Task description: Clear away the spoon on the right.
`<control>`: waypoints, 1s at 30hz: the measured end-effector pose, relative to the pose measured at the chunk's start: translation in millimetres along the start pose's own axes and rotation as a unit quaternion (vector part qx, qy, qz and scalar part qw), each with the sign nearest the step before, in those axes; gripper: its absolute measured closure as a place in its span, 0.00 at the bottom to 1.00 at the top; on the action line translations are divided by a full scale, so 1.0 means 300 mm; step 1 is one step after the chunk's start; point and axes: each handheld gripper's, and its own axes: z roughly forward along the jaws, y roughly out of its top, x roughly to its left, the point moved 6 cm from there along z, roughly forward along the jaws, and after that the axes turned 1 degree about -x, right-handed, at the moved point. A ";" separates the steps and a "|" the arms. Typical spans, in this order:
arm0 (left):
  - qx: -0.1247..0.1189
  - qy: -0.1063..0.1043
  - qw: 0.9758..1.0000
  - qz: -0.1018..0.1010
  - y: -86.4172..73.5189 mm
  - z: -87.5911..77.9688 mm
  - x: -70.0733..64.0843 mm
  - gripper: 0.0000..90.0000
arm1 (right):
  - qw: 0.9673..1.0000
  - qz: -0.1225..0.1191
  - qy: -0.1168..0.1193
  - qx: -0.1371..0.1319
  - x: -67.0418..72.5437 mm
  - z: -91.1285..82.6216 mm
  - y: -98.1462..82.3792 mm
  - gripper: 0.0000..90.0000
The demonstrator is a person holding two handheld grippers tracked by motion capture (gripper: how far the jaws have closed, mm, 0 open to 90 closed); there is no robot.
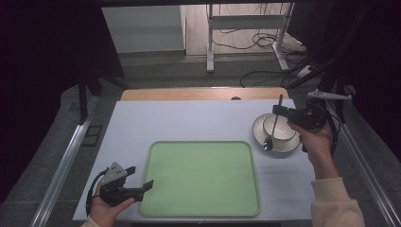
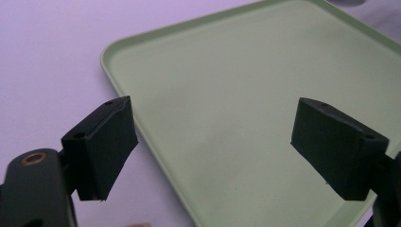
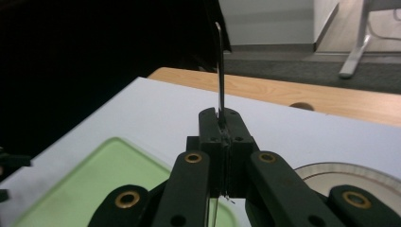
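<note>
The table (image 1: 198, 120) is covered by a pale sheet, with a strip of bare wood exposed along the far edge. A green tray (image 1: 201, 177) is laid flat on the near middle of the table; nothing is seen on it. The tray's rounded corner and raised rim are seen close up in the left gripper view (image 2: 246, 94).

At the right, a white saucer (image 1: 257, 134) is set on the table, well apart from the tray's far right corner. A white cup (image 1: 281, 127) is seated in the saucer. The saucer's rim is caught at the lower right of the right gripper view (image 3: 345, 171).

The left gripper (image 1: 140, 180) is held low at the near left corner of the table, just beside the tray's left edge. Its fingers (image 2: 101, 146) are spread wide apart, with nothing between them; the tray edge is framed below.

The right gripper (image 1: 280, 110) is held above the cup and saucer. Its fingers (image 3: 210, 127) are pressed together and clamped on the handle of a metal spoon (image 1: 273, 128). The spoon is held near-vertical: the handle end is seen sticking up above the fingers (image 3: 220, 71), and the bowl end is hung down by the cup, over the saucer's near rim. Contact between spoon bowl and saucer cannot be told.
</note>
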 end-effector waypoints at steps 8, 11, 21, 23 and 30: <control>0.000 0.001 1.000 0.003 0.001 0.001 -0.006 0.16 | 1.000 0.010 0.012 -0.010 0.021 -0.036 -0.040 0.98; -0.001 0.003 1.000 0.004 0.003 0.000 -0.007 0.16 | 1.000 0.009 0.016 -0.010 0.031 -0.042 -0.043 0.98; -0.002 0.004 1.000 0.004 0.004 -0.003 -0.006 0.16 | 0.999 0.007 0.048 -0.010 0.111 -0.042 -0.054 0.98; -0.001 0.004 1.000 0.005 0.003 -0.002 -0.007 0.16 | 0.998 0.003 0.054 -0.009 0.132 -0.043 -0.054 0.98; 0.000 0.002 1.000 0.007 0.002 0.000 -0.008 0.16 | 0.997 -0.013 0.070 0.000 0.200 -0.053 -0.072 0.98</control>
